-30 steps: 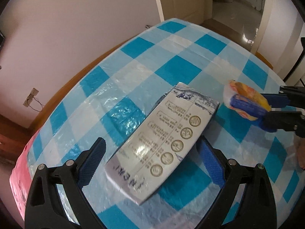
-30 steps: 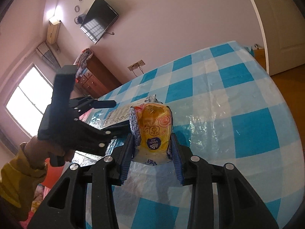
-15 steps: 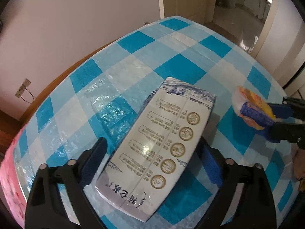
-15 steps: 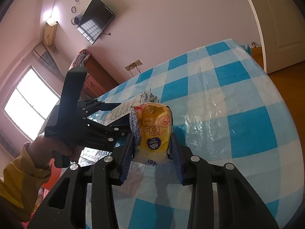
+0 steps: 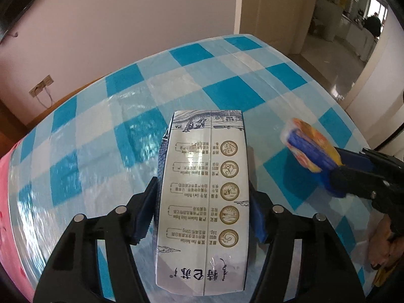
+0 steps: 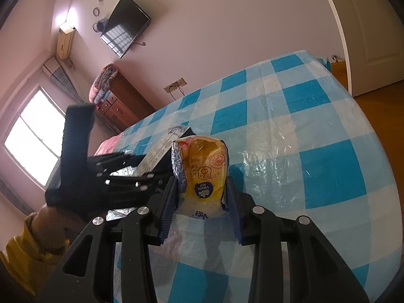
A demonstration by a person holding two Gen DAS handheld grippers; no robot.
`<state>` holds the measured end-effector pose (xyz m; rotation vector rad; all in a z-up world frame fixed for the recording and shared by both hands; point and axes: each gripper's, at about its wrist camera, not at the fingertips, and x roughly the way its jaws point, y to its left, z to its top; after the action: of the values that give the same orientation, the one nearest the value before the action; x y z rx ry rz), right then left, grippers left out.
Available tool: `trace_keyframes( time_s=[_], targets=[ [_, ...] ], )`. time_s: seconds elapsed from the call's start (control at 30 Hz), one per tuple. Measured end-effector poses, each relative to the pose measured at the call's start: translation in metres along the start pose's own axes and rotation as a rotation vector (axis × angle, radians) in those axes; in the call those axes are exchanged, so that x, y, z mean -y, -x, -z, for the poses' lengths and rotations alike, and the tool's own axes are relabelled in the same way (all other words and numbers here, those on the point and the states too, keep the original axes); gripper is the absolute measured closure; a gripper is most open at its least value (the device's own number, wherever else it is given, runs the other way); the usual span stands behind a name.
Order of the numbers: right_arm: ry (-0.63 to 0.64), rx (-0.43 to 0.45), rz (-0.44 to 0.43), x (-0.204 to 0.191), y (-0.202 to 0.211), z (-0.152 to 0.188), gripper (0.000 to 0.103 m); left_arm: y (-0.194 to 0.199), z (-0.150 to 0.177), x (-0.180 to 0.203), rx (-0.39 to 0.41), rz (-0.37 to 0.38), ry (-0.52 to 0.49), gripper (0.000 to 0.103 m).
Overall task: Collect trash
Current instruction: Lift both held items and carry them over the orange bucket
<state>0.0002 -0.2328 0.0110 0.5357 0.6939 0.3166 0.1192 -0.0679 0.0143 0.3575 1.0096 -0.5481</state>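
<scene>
Both claws loaded over the checked cloth (image 5: 222,88).
Left gripper (image 5: 202,214) clamps the carton (image 5: 202,202); right gripper (image 6: 202,202) pinches the tissue pack (image 6: 204,171); TV (image 6: 125,25) upper left.

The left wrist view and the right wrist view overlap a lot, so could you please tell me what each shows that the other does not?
Only the left wrist view shows the carton's printed face and an open doorway. Only the right wrist view shows the wall television, window and dresser. Both show the checked tablecloth and the yellow tissue pack.
</scene>
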Motion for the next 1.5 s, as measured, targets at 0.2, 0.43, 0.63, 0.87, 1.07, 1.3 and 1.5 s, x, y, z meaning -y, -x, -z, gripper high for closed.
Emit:
trace_keyframes(
  time_s=[0.2,0.43,0.63,0.87,1.07,1.3,1.5],
  targets=[
    [0.017,-0.002,0.004,-0.003,-0.001,0.000,0.063,0.015,0.027,-0.004,0.027,0.003,0.091,0.039],
    [0.052,-0.005,0.010,-0.012,-0.004,0.002,0.063,0.041,0.066,-0.008,0.064,-0.013,0.172,0.039],
    [0.081,-0.002,0.021,-0.018,-0.003,0.004,0.063,0.059,0.097,-0.009,0.087,-0.044,0.229,0.039],
    [0.111,0.001,0.019,-0.028,-0.004,0.007,0.063,0.083,0.129,-0.014,0.119,-0.081,0.287,0.039],
    [0.130,-0.007,0.033,-0.033,-0.008,0.010,0.063,0.104,0.154,-0.015,0.148,-0.125,0.308,0.039],
    [0.093,-0.029,0.008,-0.033,-0.010,0.012,0.063,0.124,0.183,-0.025,0.172,-0.154,0.353,0.039],
    [0.057,-0.051,-0.023,-0.039,-0.012,0.018,0.063,0.142,0.200,-0.033,0.198,-0.189,0.372,0.039]
  ],
)
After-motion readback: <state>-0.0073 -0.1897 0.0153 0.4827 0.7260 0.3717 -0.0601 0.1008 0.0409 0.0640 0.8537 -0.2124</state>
